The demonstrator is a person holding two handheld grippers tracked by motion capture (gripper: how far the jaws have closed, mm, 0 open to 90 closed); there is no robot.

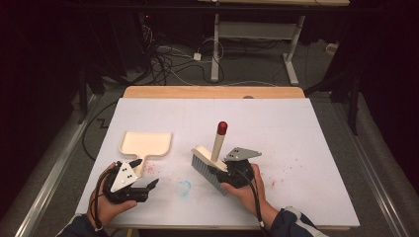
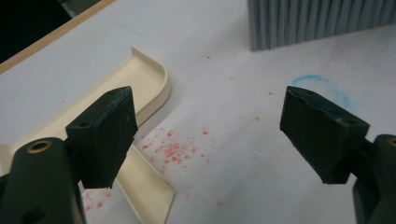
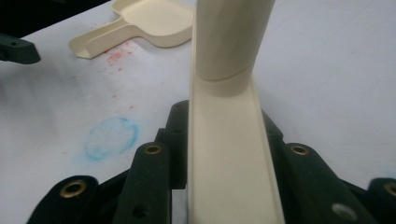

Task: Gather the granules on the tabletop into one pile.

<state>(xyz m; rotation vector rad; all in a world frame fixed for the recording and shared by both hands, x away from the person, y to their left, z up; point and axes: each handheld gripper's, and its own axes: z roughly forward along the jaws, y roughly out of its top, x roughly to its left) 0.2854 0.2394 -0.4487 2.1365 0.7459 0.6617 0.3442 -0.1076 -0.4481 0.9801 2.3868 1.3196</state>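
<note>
A cream dustpan (image 1: 146, 143) lies flat on the white board, handle towards me. My left gripper (image 1: 146, 173) hovers open at that handle's end; in the left gripper view (image 2: 208, 126) the handle (image 2: 144, 186) runs under the left jaw, and red crumbs (image 2: 175, 149) lie between the jaws. A hand brush (image 1: 207, 160) with a cream back, grey bristles and a red-tipped handle (image 1: 222, 129) stands on its bristles at centre. My right gripper (image 1: 223, 173) is shut on the brush's cream back (image 3: 229, 158).
A faint blue ring (image 1: 184, 187) is drawn on the board between the two grippers. More red crumbs (image 1: 150, 169) lie by the dustpan handle, and a thinner scatter (image 1: 291, 165) spreads right of the brush. The table's far wooden edge (image 1: 212, 92) borders a floor with cables.
</note>
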